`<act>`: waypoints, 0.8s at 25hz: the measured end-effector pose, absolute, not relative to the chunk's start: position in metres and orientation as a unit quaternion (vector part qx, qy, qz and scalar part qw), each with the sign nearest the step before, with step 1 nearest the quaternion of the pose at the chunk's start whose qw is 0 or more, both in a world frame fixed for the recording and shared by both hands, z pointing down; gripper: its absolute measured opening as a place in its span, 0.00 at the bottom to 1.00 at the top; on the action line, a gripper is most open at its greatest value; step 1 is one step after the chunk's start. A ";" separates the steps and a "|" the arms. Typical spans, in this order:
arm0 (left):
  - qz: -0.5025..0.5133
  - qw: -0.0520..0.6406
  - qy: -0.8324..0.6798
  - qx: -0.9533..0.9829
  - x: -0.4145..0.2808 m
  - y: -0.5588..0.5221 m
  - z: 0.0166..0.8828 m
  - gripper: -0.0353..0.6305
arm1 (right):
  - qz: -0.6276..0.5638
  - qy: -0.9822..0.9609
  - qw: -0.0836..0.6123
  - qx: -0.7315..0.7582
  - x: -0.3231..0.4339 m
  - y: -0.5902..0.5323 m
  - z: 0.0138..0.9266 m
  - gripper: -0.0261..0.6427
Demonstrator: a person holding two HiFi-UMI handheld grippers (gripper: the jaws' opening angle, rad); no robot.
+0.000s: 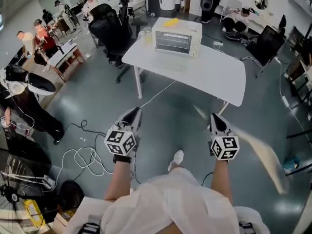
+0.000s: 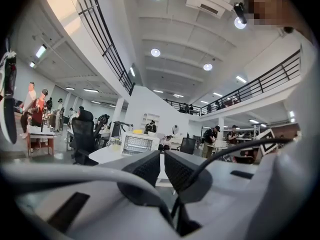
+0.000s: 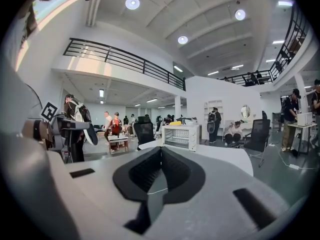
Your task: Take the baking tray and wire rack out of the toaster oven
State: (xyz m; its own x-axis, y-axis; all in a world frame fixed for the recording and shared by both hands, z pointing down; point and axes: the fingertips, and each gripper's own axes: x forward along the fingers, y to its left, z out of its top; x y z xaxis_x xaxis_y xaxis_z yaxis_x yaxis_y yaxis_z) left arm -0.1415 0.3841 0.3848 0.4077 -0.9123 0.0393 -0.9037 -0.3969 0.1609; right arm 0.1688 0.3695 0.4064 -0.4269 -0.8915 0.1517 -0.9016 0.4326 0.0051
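Note:
A white toaster oven [image 1: 176, 36] stands on the far left part of a white table [image 1: 214, 74], with its glass door closed. From here the tray and rack inside cannot be made out. A yellow thing [image 1: 170, 22] lies on top of the oven. I stand a few steps back from the table. My left gripper [image 1: 136, 112] and right gripper [image 1: 214, 117] are held level over the floor, pointing toward the table, both shut and empty. The oven [image 2: 138, 144] shows far beyond the left gripper [image 2: 162, 154] in its own view, and the oven [image 3: 181, 136] likewise beyond the right gripper [image 3: 161, 151].
A black office chair [image 1: 109, 30] stands left of the table, and another chair [image 1: 265, 45] at the right. White cables [image 1: 87, 155] loop over the grey floor at my left, one running toward the table. People and desks fill the far left.

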 end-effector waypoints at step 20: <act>-0.036 0.064 -0.532 0.843 -0.068 0.125 0.369 0.09 | 0.044 -0.857 0.064 0.509 0.219 0.121 0.396 0.07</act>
